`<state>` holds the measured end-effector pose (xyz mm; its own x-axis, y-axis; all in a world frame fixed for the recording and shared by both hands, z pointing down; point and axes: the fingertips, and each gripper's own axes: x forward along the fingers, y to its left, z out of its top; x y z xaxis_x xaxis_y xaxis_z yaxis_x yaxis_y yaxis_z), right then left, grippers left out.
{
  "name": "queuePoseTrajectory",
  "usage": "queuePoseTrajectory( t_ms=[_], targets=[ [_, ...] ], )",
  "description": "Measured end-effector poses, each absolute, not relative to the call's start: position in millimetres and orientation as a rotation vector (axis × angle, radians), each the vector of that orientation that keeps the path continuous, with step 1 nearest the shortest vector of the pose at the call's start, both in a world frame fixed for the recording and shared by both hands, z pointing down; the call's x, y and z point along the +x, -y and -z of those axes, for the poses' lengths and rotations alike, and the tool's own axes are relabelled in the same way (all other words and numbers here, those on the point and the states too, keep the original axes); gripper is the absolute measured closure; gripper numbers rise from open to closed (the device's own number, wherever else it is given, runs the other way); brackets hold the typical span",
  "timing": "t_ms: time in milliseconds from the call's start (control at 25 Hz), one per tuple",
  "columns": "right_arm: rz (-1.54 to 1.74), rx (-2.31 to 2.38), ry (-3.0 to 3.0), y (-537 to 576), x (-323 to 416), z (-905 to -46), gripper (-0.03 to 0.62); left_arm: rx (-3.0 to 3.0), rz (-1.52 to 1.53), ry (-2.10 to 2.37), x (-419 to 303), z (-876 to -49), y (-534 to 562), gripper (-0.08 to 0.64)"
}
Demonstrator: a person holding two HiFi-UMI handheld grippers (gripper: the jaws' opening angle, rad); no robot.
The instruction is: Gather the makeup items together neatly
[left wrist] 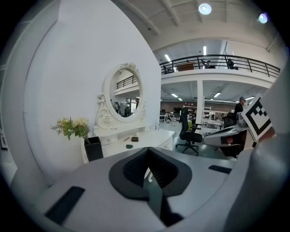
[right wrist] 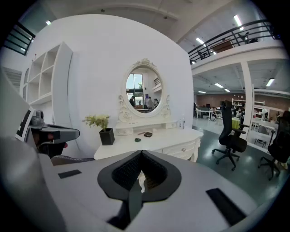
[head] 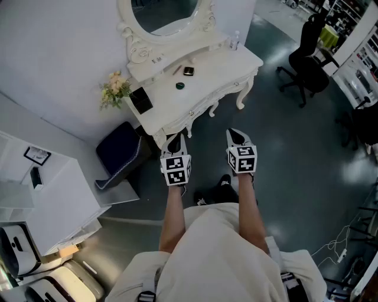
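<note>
The left gripper (head: 175,141) and right gripper (head: 235,135) are both shut and empty, and the makeup items (head: 188,71) lie spread on the white table (head: 227,66) at 12 o'clock, so poking with shut jaws could knock them off.

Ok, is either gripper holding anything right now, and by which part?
Nothing is held. Both the left gripper and the right gripper are shut on nothing, well short of the dressing table.

The head view looks steeply down from high up, in front of the white dressing table (head: 207,88); both gripper views sit lower, in front of the table and not close, facing it almost level; all three views share the table top and the oval mirror (head: 165,13) at its back.
</note>
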<state>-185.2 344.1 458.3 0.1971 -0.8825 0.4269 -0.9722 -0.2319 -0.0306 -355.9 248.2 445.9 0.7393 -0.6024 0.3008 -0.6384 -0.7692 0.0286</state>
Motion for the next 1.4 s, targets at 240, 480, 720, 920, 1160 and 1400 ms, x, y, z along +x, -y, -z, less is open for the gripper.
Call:
queuePoseTrajectory(
  t_ms=[240, 480, 720, 920, 1160, 1400],
  targets=[
    [-0.512, 2.194, 1.744, -343.5, -180.4, -459.9, 0.549, 2.781, -0.383, 1.003, -350.1, -445.7, -250.4, 0.545],
    [-0.498, 2.169, 1.702, -332.8, -165.2, -466.2, 0.549, 2.732, -0.326, 1.011, -346.0, -449.2, -238.4, 0.546],
    [-0.589, 2.113, 1.821, -307.4, -158.7, -463.8, 0.549, 2.725, -0.296, 0.906, -322.6, -432.0, -216.3, 0.545],
    [-0.617, 2.118, 1.884, -284.9, -137.0, -454.6, 0.548, 2.705, -0.271, 0.908, -293.7, -425.1, -191.7, 0.546],
    [-0.605, 2.15, 1.883, -254.1, -97.1, -448.2, 0.548, 2.7, -0.277, 0.836, -249.9, -431.3, -168.5, 0.546],
    [-0.601, 2.167, 1.906, -222.1, -65.3, -442.6, 0.548, 2.713, -0.304, 0.853, -212.2, -426.2, -139.0, 0.546]
  ],
)
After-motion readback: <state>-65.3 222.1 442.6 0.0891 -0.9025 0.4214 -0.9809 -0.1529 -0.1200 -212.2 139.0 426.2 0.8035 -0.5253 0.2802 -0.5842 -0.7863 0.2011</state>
